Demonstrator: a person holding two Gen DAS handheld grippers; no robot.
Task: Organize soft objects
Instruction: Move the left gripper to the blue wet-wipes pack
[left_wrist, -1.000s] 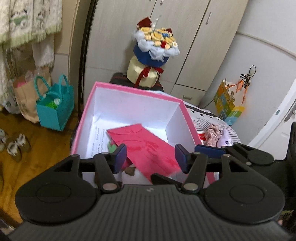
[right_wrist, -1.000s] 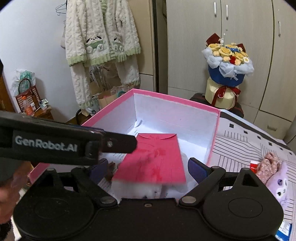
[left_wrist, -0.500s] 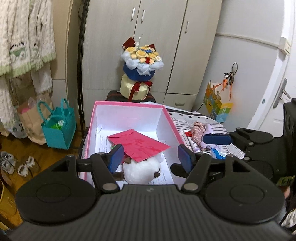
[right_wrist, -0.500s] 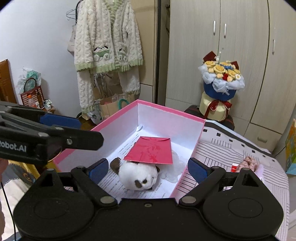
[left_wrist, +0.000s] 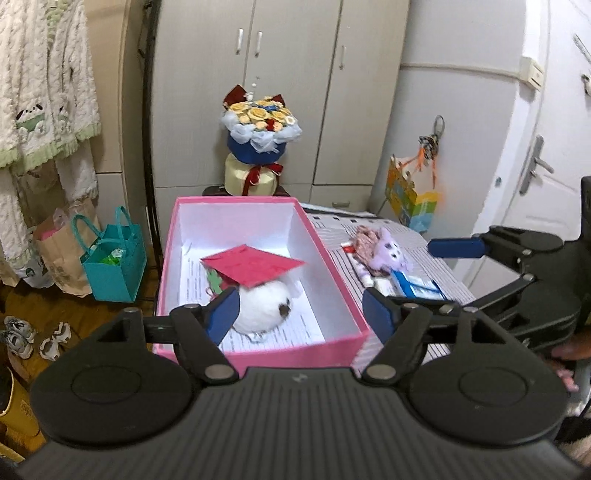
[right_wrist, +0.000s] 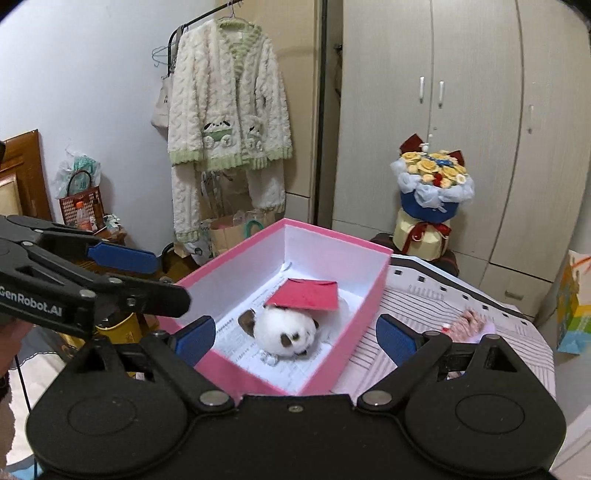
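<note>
Both grippers are spread wide with nothing between the pads, and both have backed away from the pink box compared with a second ago. Back then the red envelope filled the middle of each view and the plush under it was mostly hidden; now the whole box fits in frame.

The left gripper sits low centre in its own view, and the right gripper does the same in its view. The white plush toy (brown ears and patches, looks like a puppy) lies inside the box near its front end, on printed paper lining the bottom. The envelope rests tilted on top of the plush, covering its back half.

To the right of the box in the left wrist view, a small purple plush lies on the striped table cover beside a floral fabric thing and some small packets, well outside the box. That pile looks the same as before.

Background stuff hasn't changed: flower bouquet behind the box, fluffy cardigan hanging upper left in the right wrist view, teal bag on the floor.
</note>
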